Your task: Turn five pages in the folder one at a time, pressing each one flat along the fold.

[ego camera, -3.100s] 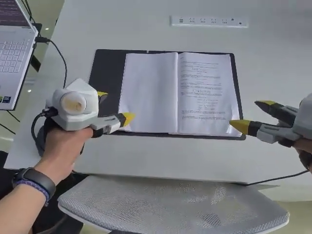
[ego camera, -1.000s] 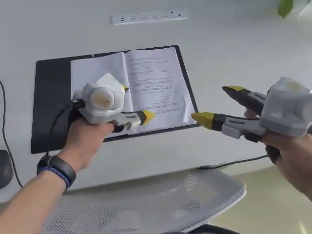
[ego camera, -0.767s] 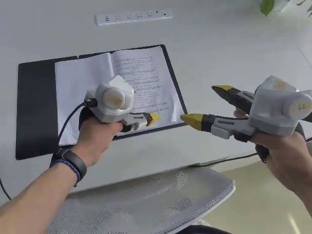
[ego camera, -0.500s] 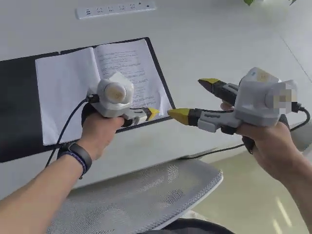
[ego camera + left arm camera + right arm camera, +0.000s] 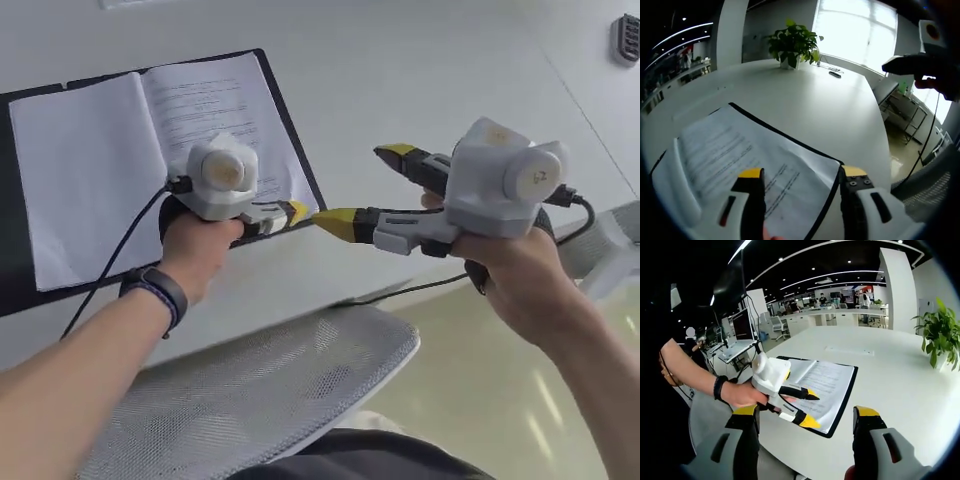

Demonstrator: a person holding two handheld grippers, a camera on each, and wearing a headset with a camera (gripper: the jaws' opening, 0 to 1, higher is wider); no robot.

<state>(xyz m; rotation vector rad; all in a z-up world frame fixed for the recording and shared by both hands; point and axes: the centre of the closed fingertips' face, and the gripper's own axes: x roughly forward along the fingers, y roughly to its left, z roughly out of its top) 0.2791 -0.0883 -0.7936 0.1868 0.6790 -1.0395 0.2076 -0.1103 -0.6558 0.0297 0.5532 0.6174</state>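
Note:
The black folder point(image 5: 283, 120) lies open on the white table, with a blank left page point(image 5: 80, 170) and a printed right page point(image 5: 210, 100). My left gripper point(image 5: 290, 212) hovers open over the printed page's lower right corner point(image 5: 825, 165), jaws wide apart with nothing between them point(image 5: 802, 172). My right gripper point(image 5: 365, 187) is held open in the air just right of that corner, off the table's front edge, its tips pointing at the left gripper point(image 5: 811, 408). The folder point(image 5: 830, 380) lies beyond my right gripper's own jaws point(image 5: 806, 411).
The white table point(image 5: 420, 70) stretches far behind and to the right of the folder. A grey mesh chair point(image 5: 250, 400) sits below the front edge. A cable point(image 5: 400, 290) trails from the right gripper. A potted plant point(image 5: 792, 42) and a power strip point(image 5: 849, 350) stand farther back.
My head has turned right, so the folder sits further left in the picture. My left gripper crossed from the left page's bottom edge to the right page's lower right corner. Both stay open.

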